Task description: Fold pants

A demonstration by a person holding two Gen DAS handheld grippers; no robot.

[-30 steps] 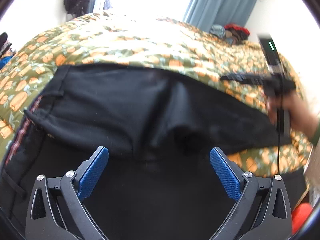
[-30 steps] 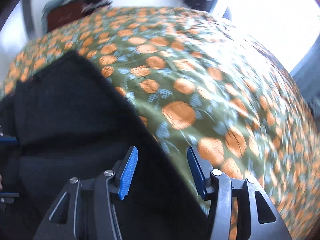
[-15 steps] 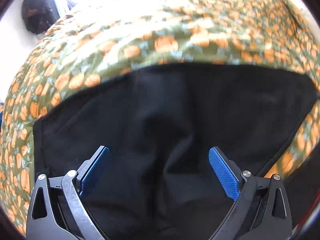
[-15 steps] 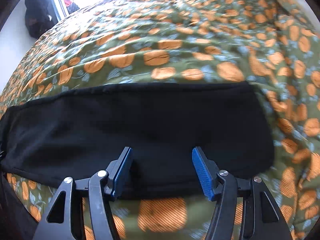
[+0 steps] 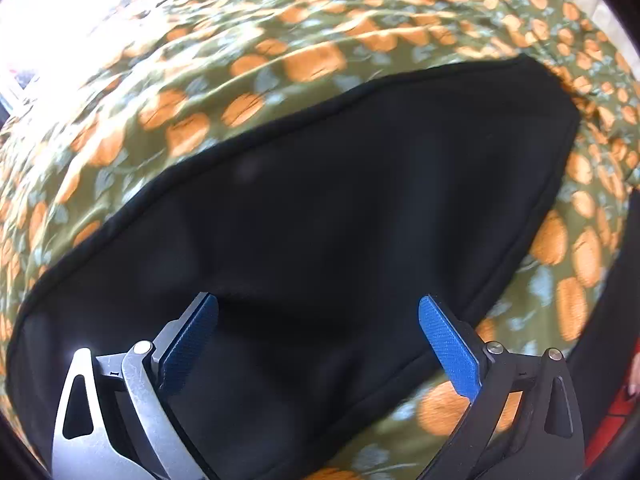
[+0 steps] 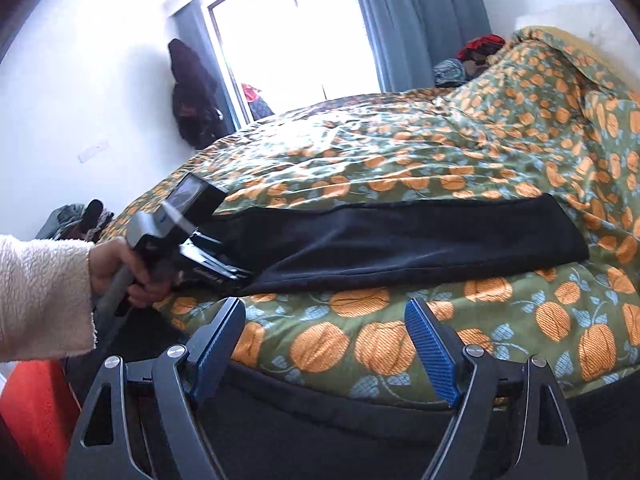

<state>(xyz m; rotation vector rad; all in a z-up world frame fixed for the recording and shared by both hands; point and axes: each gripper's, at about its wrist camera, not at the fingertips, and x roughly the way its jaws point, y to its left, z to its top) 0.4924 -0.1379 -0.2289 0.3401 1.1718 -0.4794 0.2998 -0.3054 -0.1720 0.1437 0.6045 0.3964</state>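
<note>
The black pants (image 5: pixel 340 208) lie folded lengthwise on the green bedspread with orange pumpkins (image 5: pixel 280 60). My left gripper (image 5: pixel 318 340) is open just above the pants near their left part, with nothing between its blue pads. In the right wrist view the pants (image 6: pixel 420 236) stretch across the bed as a long dark strip. The left gripper (image 6: pixel 224 268) shows there, held by a hand in a cream sleeve, at the strip's left end. My right gripper (image 6: pixel 326 344) is open and empty, drawn back at the near edge of the bed.
A bright window with blue curtains (image 6: pixel 420 20) is behind the bed. A dark bag (image 6: pixel 192 96) hangs on the white wall. Clothes are piled at the bed's far right (image 6: pixel 472 56). An orange object (image 6: pixel 36 412) stands low at the left.
My left gripper has moved in closer over the pants. My right gripper has pulled back from the pants to the bed's near edge and tilted up. Both stay open.
</note>
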